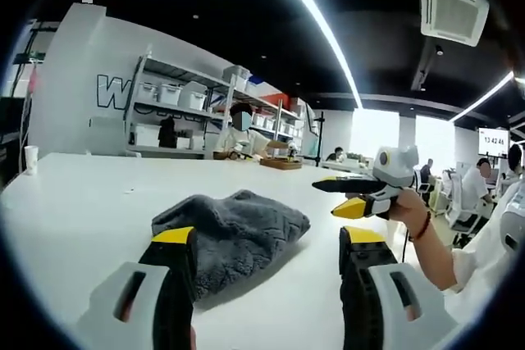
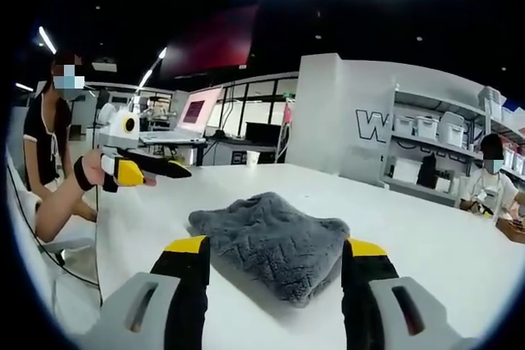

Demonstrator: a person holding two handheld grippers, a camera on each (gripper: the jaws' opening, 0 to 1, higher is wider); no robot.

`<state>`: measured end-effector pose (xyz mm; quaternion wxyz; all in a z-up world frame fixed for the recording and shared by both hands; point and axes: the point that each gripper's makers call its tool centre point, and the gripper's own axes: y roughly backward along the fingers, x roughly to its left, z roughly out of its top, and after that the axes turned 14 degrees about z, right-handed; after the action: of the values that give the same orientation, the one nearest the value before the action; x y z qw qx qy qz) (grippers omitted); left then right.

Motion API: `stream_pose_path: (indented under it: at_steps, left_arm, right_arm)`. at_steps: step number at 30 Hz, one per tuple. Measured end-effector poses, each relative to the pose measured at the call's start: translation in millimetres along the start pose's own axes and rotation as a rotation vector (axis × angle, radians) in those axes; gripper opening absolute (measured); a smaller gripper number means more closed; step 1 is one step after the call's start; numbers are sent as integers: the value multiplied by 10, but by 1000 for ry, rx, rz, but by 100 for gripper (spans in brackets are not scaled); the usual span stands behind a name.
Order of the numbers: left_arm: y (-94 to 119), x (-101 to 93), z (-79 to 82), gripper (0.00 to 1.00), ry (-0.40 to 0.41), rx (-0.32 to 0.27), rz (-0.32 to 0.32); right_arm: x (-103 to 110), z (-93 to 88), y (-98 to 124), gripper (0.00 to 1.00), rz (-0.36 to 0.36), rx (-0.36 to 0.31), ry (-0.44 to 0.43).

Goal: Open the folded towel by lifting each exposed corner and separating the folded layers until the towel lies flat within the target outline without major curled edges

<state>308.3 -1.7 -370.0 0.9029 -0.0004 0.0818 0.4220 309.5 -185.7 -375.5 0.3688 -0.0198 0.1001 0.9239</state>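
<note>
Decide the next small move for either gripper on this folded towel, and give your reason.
Probably lower the right gripper to the nearest corner of the gray towel. The towel lies folded on the white table, untouched; both grippers, including the left gripper, hover open on either side of it.

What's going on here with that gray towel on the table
A person holds a gripper in each hand over a white table. The gray towel lies folded and bunched between them, untouched. The left gripper and the right gripper are both open, hovering just short of the towel. Unfolding has not started yet.
</note>
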Motion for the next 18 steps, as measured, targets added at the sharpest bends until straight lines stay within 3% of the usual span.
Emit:
stream_pose_path:
  at_steps: [14,18]
  left_arm:
    - [-105,34,-40,70,3,17,7]
    - [-146,50,-111,70,-18,46,12]
  right_arm:
    - [-102,-20,-19,61,-5,3,-24]
    - [-116,4,-16,61,-12,-4,-24]
